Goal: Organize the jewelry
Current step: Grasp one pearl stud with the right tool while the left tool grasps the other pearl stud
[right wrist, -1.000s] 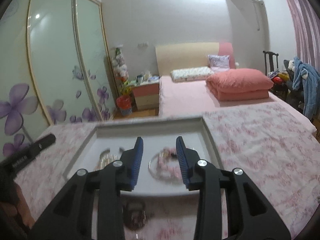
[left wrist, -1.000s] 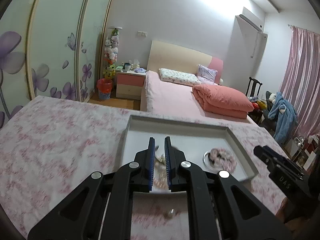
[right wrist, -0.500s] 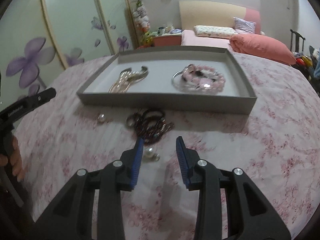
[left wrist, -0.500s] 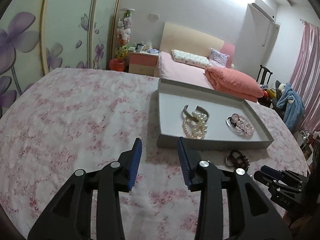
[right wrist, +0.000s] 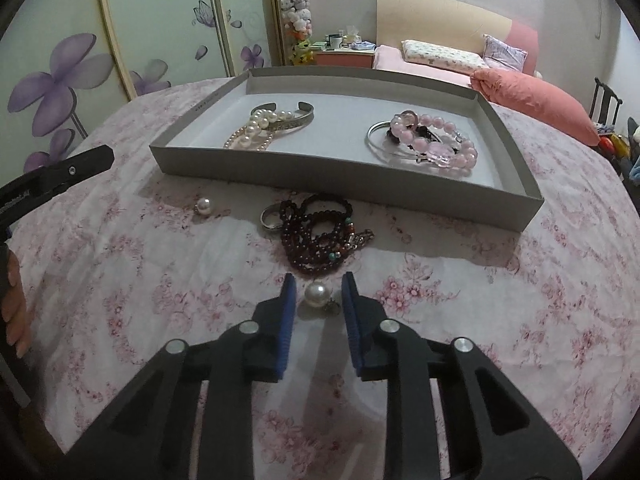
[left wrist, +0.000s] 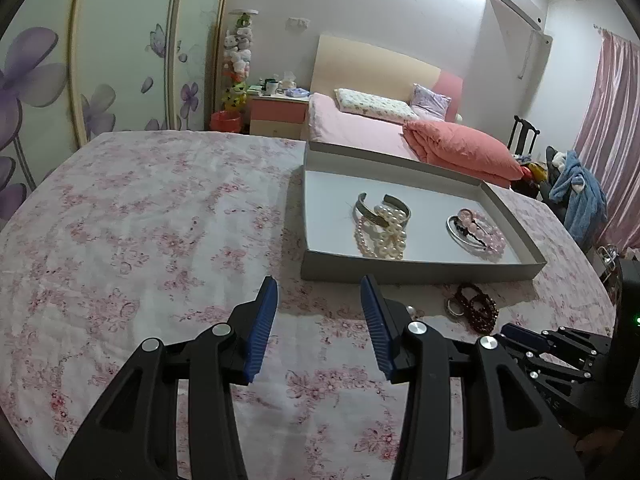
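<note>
The right gripper (right wrist: 319, 292) hangs low over the floral-clothed tabletop (right wrist: 500, 320), its jaws parted narrowly around a loose pearl earring (right wrist: 316, 293) without touching it. Just beyond lies a heap of dark red bead bracelets (right wrist: 320, 236) with a silver ring (right wrist: 271, 216) at its left edge, and a second pearl (right wrist: 204, 205) sits apart to the left. Behind them the grey tray (right wrist: 340, 178) holds a pearl bracelet (right wrist: 256, 130) draped over a silver cuff (right wrist: 294, 122) on the left, and pink bead bracelets (right wrist: 436, 142) over a thin silver bangle (right wrist: 378, 140) on the right. The left gripper (left wrist: 319, 300) hovers before the tray's near left corner, jaws wide and empty.
</note>
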Demonstrator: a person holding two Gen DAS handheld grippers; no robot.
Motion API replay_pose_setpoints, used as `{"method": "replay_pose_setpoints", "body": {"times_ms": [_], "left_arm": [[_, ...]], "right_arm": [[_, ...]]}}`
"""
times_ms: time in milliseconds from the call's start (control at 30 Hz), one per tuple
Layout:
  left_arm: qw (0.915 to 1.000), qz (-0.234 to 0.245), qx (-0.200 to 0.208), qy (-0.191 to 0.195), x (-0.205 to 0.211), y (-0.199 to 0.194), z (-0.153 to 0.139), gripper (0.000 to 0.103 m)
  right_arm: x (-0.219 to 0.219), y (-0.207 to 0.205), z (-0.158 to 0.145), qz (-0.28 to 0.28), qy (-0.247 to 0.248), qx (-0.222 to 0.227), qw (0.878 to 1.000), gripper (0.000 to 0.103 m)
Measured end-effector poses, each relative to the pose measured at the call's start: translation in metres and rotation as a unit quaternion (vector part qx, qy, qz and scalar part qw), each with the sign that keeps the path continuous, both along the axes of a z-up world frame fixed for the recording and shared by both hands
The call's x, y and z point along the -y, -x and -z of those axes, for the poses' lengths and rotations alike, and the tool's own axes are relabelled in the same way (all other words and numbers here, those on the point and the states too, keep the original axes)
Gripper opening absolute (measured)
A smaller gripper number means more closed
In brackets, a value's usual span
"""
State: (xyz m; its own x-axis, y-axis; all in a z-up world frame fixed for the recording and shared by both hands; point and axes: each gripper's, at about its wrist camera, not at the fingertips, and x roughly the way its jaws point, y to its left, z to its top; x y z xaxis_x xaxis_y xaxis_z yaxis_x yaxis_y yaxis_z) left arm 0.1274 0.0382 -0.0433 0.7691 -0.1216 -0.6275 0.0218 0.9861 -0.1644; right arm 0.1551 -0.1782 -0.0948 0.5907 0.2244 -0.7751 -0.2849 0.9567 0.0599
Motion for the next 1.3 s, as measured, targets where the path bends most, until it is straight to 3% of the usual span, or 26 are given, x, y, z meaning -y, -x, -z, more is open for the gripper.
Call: {"method": "replay_pose_setpoints", "body": {"times_ms": [167,400,700,900,1033,1300], "left_arm": [[0.9998,0.020,-0.009,0.000,0.012,-0.002,0.002,0.045],[0.9965,0.074,-0.036,-0.013,0.046,-0.008,0.011,0.048],[0.9913,0.100,-0.071,-0.048,0.085,-0.028,0.031,0.048],[0.9905,0.093,-0.083,-0.058,0.091,-0.041,0.037,0.033],[0.9898,0.090,-0.086,-0.069,0.088,-0.041,0.039,0.015],[0.9892,0.081,-0.087,-0.086,0.069,-0.030,0.038,0.015]], "right_arm": [[0.003,0.001,0.000,0.004,0.018,0.006,1.000,0.015],[0.047,-0.022,0.000,0.096,0.004,-0.006,0.995,0.015],[0.048,-0.025,0.004,0.093,0.005,-0.001,0.996,0.016],[0.049,-0.025,0.003,0.093,0.002,-0.001,0.996,0.016],[0.049,-0.025,0.003,0.091,0.000,-0.003,0.996,0.016],[0.039,-0.025,0.003,0.079,0.005,-0.001,0.997,0.016]]}}
